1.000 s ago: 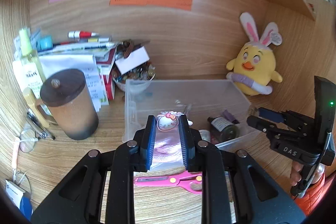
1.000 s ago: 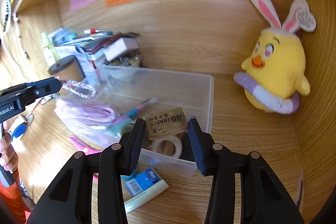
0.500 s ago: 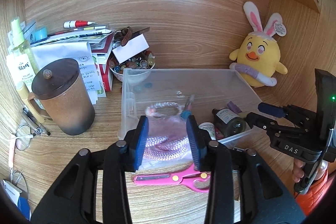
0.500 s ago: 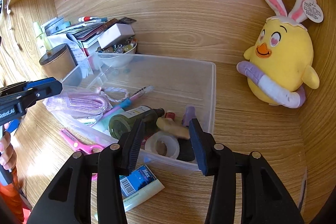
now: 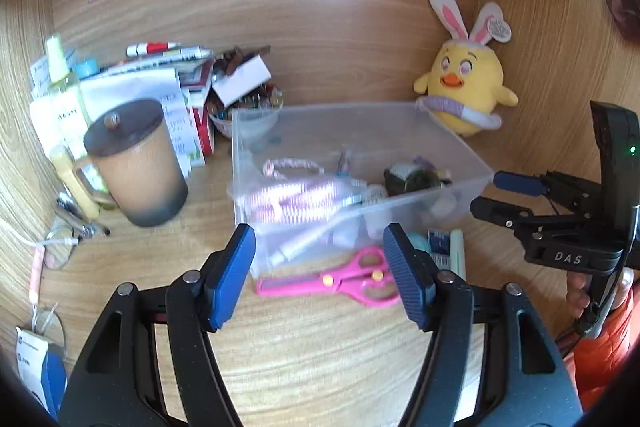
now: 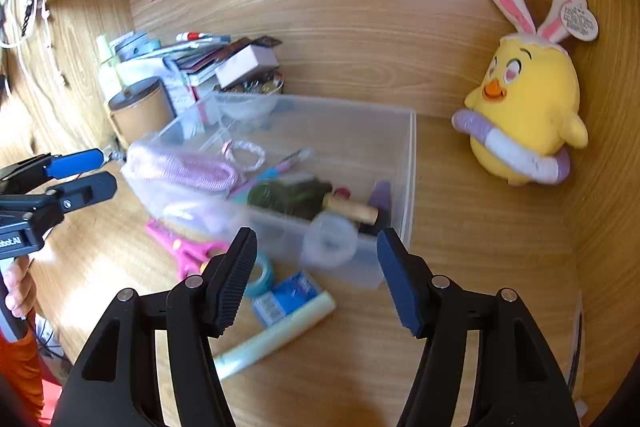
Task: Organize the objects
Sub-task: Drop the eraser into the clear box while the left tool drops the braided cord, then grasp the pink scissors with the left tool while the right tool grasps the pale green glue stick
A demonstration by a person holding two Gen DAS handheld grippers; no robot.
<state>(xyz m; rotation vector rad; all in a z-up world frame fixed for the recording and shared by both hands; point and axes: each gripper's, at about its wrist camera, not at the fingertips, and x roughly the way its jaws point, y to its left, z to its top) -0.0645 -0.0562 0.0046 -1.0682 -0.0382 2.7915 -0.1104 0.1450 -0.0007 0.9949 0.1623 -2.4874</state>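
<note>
Both grippers, left (image 5: 320, 267) and right (image 6: 316, 275), were opening, empty. Scissors (image 5: 340, 277) and a tube (image 6: 276, 337) lay before the bin (image 6: 412, 163); a mug (image 5: 136, 163) stood at its left, a plush chick (image 6: 524, 107) in the desk's back right corner.

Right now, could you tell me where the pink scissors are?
The pink scissors lie flat on the desk outside the clear plastic bin, against its near wall, just beyond the open left gripper in the left wrist view.

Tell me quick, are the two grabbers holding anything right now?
Left gripper: jaws opening, holding nothing; the pink scissors lie on the desk beyond it.
Right gripper: jaws opening, holding nothing.
</note>
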